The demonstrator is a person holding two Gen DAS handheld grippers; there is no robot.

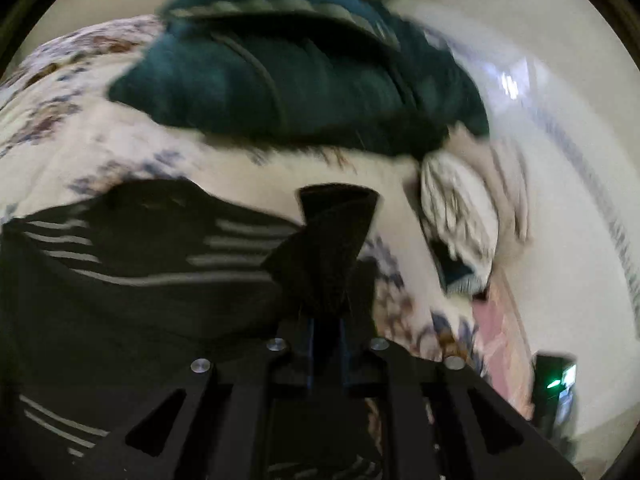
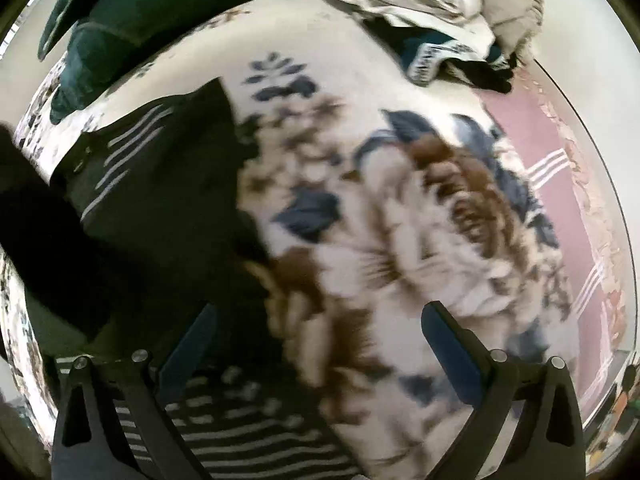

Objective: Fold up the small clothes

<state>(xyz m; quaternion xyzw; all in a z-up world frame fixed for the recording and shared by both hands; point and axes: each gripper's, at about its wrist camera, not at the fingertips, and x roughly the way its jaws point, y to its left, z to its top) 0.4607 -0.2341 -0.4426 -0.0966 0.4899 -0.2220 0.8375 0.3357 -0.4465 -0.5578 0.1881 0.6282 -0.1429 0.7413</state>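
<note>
I work above a bed covered with a white blanket (image 2: 400, 248) printed with large brown and blue flowers; a pink sheet (image 2: 520, 152) shows at its edge, and pale walls stand behind. One dark green pillow (image 1: 288, 80) lies at the far end. I count one black garment with grey stripes (image 1: 132, 264) spread on the blanket, and one heap of mixed clothes (image 2: 432, 16) near the corner. My left claw (image 1: 328, 280) is pinched narrow on a fold of the black garment. My right claw (image 2: 316, 344) stands wide, with nothing between its fingers.
</note>
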